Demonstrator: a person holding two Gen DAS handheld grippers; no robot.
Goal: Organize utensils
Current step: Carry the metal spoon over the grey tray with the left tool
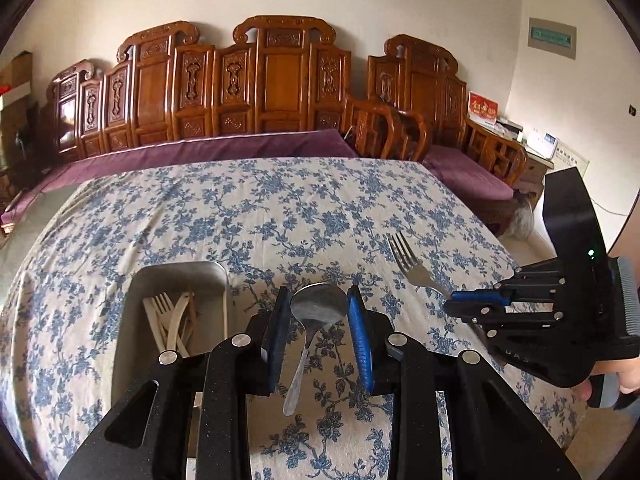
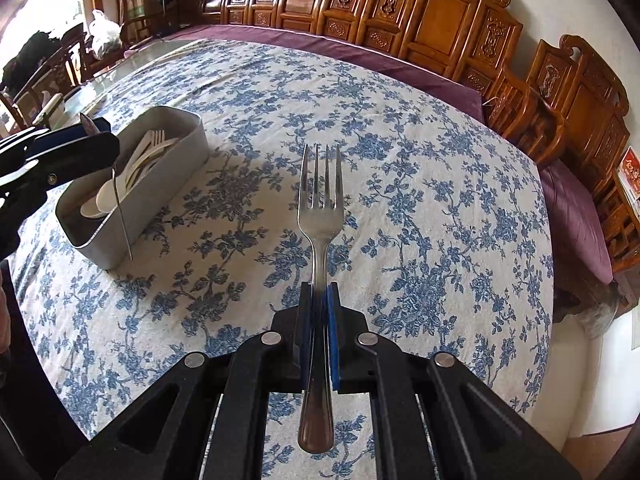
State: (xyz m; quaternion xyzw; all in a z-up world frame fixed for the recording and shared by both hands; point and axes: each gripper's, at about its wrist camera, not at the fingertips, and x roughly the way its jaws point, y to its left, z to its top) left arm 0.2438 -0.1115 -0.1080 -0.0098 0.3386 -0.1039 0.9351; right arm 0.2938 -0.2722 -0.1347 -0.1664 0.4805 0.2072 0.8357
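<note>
In the left wrist view my left gripper (image 1: 318, 292) is shut on the bowl of a metal spoon (image 1: 319, 306). The spoon's handle hangs down over the tablecloth. A grey tray (image 1: 180, 267) lies just to its left, holding several white plastic utensils (image 1: 168, 320). On the right my right gripper (image 1: 450, 303) grips a metal fork (image 1: 412, 268) by the handle. In the right wrist view the right gripper (image 2: 320, 292) is shut on the fork (image 2: 320, 208), tines pointing away. Left of it are the left gripper (image 2: 96, 130), the spoon (image 2: 122, 220) and the tray (image 2: 168, 176).
A blue-flowered tablecloth (image 1: 260, 208) covers the table. A carved wooden bench (image 1: 280, 80) with purple cushions runs along the far side, and an armchair (image 1: 460, 120) stands at the right corner. The table's right edge (image 2: 552, 240) drops to the floor. A hand (image 1: 624, 376) holds the right gripper.
</note>
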